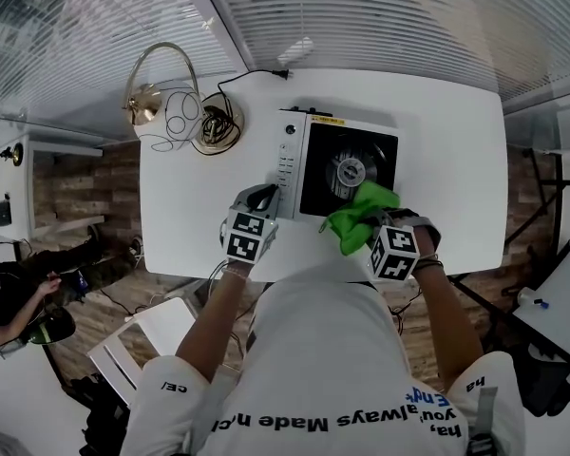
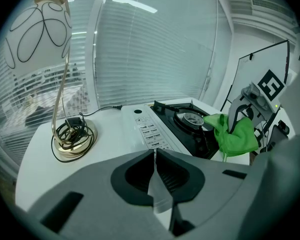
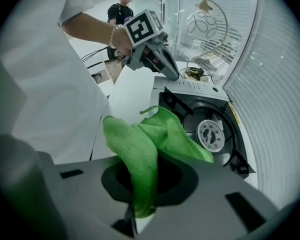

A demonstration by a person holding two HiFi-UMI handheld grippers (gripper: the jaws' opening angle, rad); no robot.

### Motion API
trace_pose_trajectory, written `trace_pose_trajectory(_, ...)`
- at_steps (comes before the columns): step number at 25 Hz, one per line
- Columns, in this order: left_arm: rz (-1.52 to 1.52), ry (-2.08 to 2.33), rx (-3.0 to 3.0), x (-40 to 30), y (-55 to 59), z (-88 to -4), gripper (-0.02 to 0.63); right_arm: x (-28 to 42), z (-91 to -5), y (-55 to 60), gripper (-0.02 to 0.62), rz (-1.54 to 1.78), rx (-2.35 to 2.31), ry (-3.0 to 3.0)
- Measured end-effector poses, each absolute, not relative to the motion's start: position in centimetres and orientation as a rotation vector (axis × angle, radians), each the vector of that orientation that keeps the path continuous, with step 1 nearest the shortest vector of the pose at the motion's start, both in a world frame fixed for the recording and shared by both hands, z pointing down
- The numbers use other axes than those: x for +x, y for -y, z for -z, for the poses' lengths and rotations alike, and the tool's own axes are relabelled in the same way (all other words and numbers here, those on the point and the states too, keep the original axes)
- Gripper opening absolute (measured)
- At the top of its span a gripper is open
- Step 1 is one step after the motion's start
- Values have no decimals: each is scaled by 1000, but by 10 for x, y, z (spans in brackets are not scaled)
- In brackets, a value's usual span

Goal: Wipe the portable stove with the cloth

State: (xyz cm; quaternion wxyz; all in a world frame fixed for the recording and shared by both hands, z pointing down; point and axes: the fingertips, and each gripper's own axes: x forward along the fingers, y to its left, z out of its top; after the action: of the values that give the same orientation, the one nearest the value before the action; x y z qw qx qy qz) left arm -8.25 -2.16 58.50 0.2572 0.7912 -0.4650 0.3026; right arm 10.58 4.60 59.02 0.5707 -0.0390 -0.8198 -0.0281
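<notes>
**Right tool point(image 3: 140, 194) clamped on the green cloth point(image 3: 162, 134) at the portable stove point(image 1: 347, 164); left tool point(image 2: 155, 156) clenched empty.**
The cloth's pinched fold ran back between the right tool's jaws. Its loose bulk hung ahead of them over the stove's near edge, probably so it could drag across the black top. The left tool sat just beside the stove's white control strip point(image 1: 289, 160), seemingly to steady it. Bare table point(image 1: 446, 131) lay ahead and to the right of the right tool, while a lamp point(image 1: 157, 98) stood well beyond the left tool.
</notes>
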Motion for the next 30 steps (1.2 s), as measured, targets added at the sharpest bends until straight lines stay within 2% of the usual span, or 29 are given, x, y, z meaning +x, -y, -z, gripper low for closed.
trace_pose_trajectory(6,-810,1260,2147,-83,21,-586,23,96,-590,-45,37,70,-98,1941)
trace_pose_trajectory(24,-798,1270,2137,-83,21,-585,23,8,-588,-43,38,150,-142,2035)
trace_pose_trajectory(30,-795,1266,2133,-83,21,-586,23,5,-581,-44,38,184,-127,2045)
